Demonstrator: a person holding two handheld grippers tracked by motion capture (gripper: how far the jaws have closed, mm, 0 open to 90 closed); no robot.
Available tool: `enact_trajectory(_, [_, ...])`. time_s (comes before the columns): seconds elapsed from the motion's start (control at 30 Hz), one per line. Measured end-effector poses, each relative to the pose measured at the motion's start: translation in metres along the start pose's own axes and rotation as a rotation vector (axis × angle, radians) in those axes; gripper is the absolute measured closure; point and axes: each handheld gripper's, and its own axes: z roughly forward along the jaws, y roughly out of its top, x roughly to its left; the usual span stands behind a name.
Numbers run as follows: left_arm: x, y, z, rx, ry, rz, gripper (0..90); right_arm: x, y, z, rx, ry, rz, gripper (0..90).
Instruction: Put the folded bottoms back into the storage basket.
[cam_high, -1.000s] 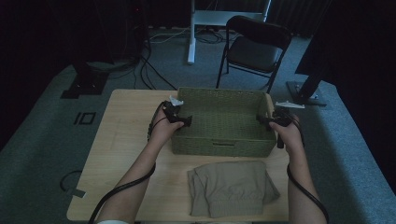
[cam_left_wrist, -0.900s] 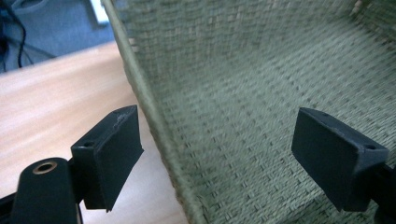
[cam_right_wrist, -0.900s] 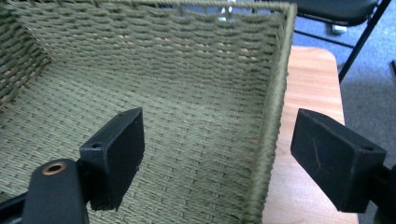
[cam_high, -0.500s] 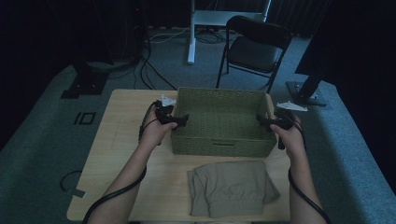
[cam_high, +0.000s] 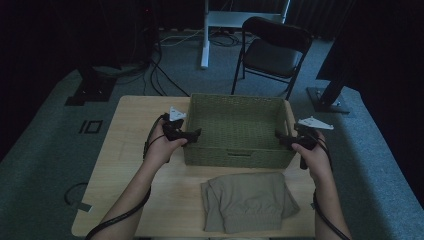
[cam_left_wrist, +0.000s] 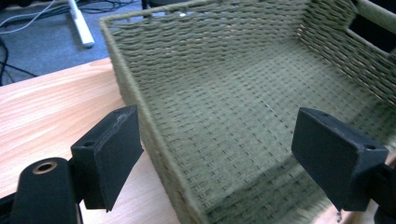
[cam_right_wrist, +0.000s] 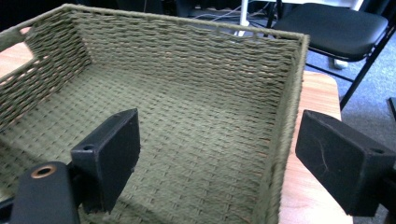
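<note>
Shifted both hands slightly outward from the basket sides compared with a second ago. Left the woven green basket (cam_high: 235, 157) itself in the same spot, at the far middle of the wooden table (cam_high: 130, 150), flat on its base and empty inside.

Left gripper (cam_high: 197, 133): parked at the basket's left wall. In the left gripper view (cam_left_wrist: 224, 149), jaws wide apart, straddling that wall (cam_left_wrist: 135, 107), one jaw outside and one over the woven floor. No pad pressing on the weave, so nothing clamped.

Right gripper (cam_high: 279, 140): same story at the right wall. In the right gripper view (cam_right_wrist: 219, 154), jaws spread wide with the rim (cam_right_wrist: 285, 116) between them, clear of both pads. Nothing held.

Reads as a let-go, not a grab: basket looks set down and positioned, hands backing away. Can't rule out a re-grip, since the walls still sit between the jaws.

Also on the table: folded khaki garment (cam_high: 247, 200), near the front edge, just in front of the basket and apart from it, untouched. Likely next up for packing into the basket, judging by the layout. Would need both grippers clear of the walls first, then down to the cloth.

Beyond the table: black folding chair (cam_high: 272, 50), out of play.
</note>
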Motion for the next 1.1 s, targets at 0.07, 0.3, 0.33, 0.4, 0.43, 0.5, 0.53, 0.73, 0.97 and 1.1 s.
enact_trajectory(0.07, [-0.004,-0.001,-0.002,-0.001,-0.013,0.006,16.5,0.004,-0.002,-0.003,0.0,0.014,-0.003,13.4])
enact_trajectory(0.3, [-0.018,-0.007,-0.008,-0.013,-0.042,0.026,16.5,0.011,-0.01,-0.014,-0.01,0.035,-0.009,13.4])
enact_trajectory(0.33, [-0.02,-0.009,-0.009,-0.012,-0.041,0.031,16.6,0.012,-0.012,-0.016,-0.011,0.037,-0.007,13.5])
enact_trajectory(0.4, [-0.025,-0.012,-0.011,-0.015,-0.047,0.036,16.5,0.013,-0.015,-0.019,-0.013,0.036,-0.012,13.5])
enact_trajectory(0.43, [-0.027,-0.013,-0.011,-0.016,-0.054,0.036,16.5,0.013,-0.017,-0.022,-0.016,0.038,-0.009,13.5])
enact_trajectory(0.5, [-0.032,-0.017,-0.013,-0.017,-0.066,0.041,16.5,0.015,-0.02,-0.026,-0.021,0.045,-0.008,13.5])
enact_trajectory(0.53, [-0.035,-0.019,-0.013,-0.019,-0.075,0.042,16.5,0.015,-0.021,-0.028,-0.021,0.047,-0.008,13.5])
enact_trajectory(0.73, [-0.046,-0.028,-0.019,-0.031,-0.088,0.055,16.5,0.019,-0.032,-0.042,-0.03,0.056,-0.002,13.6])
enact_trajectory(0.97, [-0.054,-0.042,-0.022,-0.034,-0.098,0.052,16.5,0.028,-0.05,-0.053,-0.024,0.062,-0.02,14.2])
enact_trajectory(1.1, [-0.058,-0.053,-0.022,-0.018,-0.119,0.043,16.5,0.031,-0.062,-0.054,-0.004,0.086,-0.016,14.0])
